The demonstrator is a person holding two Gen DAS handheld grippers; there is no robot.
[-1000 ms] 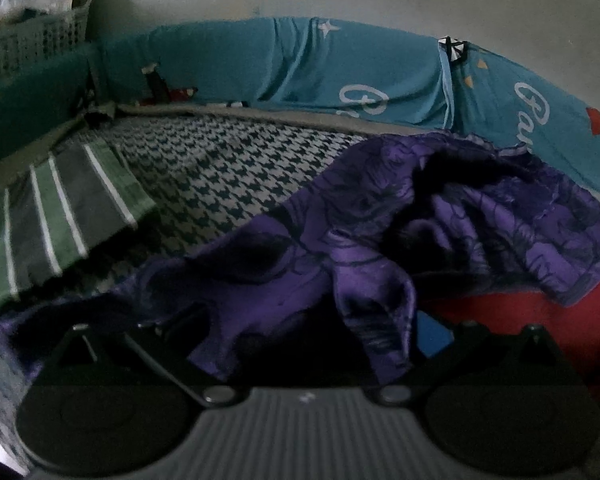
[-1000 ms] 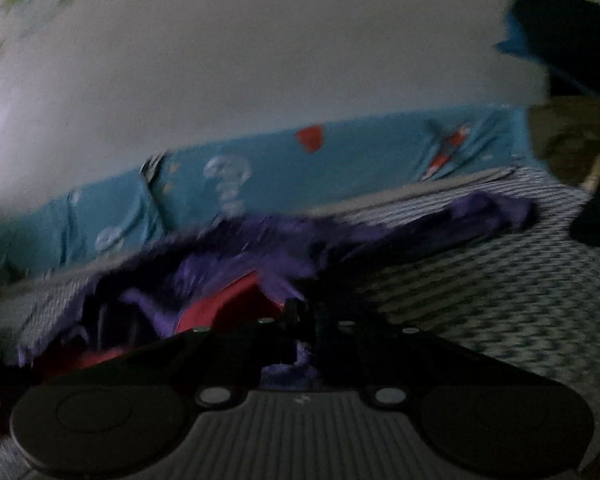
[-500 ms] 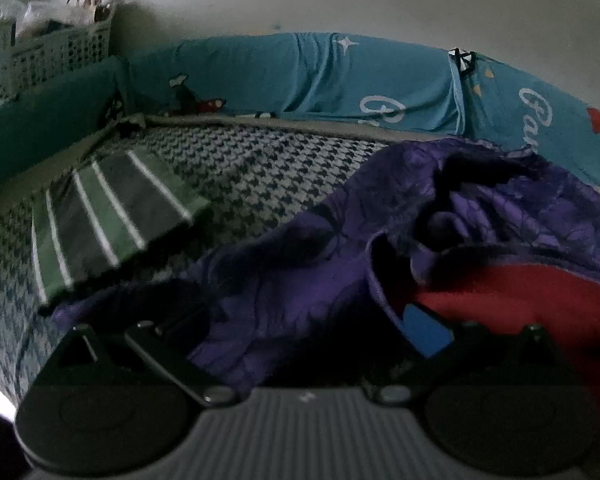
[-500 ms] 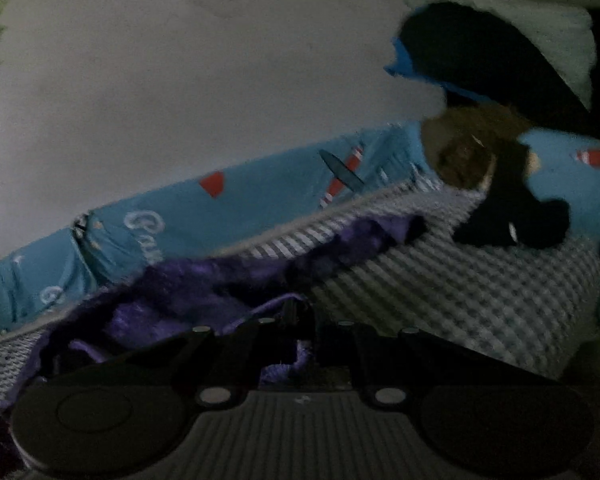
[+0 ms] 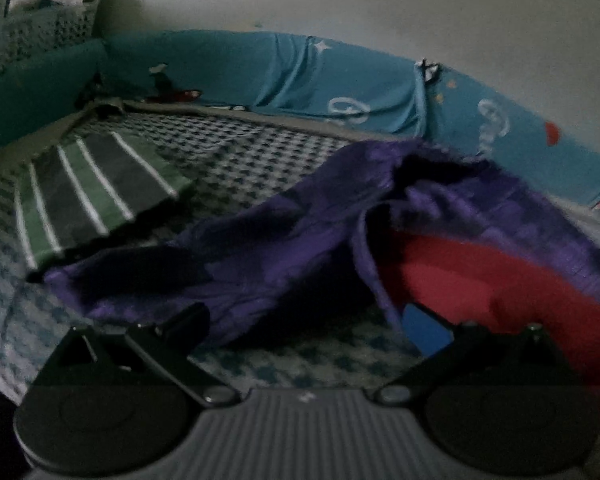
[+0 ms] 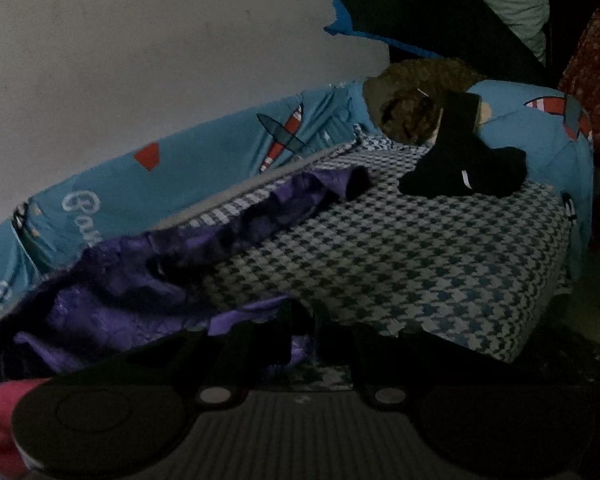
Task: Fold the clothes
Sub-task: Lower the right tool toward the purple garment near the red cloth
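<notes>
On the bed point(image 6: 440, 256), with its houndstooth sheet, the purple garment point(image 5: 300, 240) lies crumpled in a long heap from the near edge back toward the blue printed bumper point(image 5: 292, 76) along the wall. It looks thin, limp and a little slick — light to lift, but likely to sag and slide, so a hem or corner is a better hold than the bunched middle. The right gripper point(image 6: 306, 320) is clenched on a fold of the purple cloth at the near edge. The left gripper point(image 5: 312, 320) stands released over the nearest purple edge, nothing between its fingers. A red garment point(image 5: 480, 272) lies partly under the purple one and may drag along with it. A folded striped cloth point(image 5: 92, 192) sits just beside the heap, and a black garment point(image 6: 464, 168) and a brown stuffed toy point(image 6: 412, 104) lie farther off — the open sheet between leaves room to spread.
</notes>
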